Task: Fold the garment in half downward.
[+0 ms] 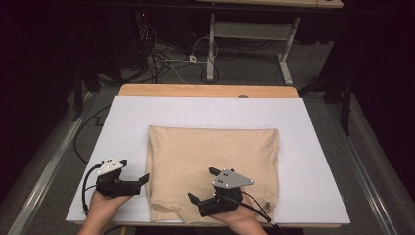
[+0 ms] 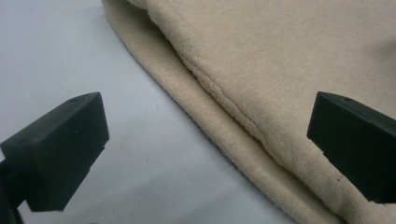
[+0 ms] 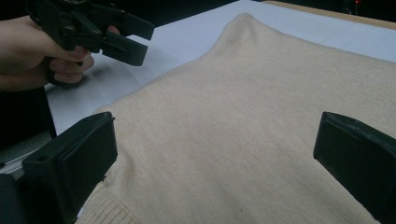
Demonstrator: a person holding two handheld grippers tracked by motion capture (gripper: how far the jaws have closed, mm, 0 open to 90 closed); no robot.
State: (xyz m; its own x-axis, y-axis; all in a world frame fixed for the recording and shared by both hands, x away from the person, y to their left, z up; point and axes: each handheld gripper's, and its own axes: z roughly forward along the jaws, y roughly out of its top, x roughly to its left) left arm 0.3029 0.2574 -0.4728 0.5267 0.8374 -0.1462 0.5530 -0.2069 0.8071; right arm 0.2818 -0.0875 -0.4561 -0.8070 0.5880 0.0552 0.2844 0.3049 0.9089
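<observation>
A white sheet [image 1: 313, 147] is laid over a wooden tabletop [image 1: 205, 90], whose far edge is left bare. Grey carpeted floor [image 1: 244, 68] is seen beyond, w/ cables [image 1: 166, 61] tangled on it. A 2nd table's white legs [image 1: 211, 49] are planted at the back. The room's edges are kept dark; light is cast mainly on the sheet.

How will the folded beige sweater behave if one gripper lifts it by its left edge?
The sweater is soft knit, so it would probably droop and unfold. Its stacked layers may separate. On the smooth white board it would likely slide easily.
</observation>
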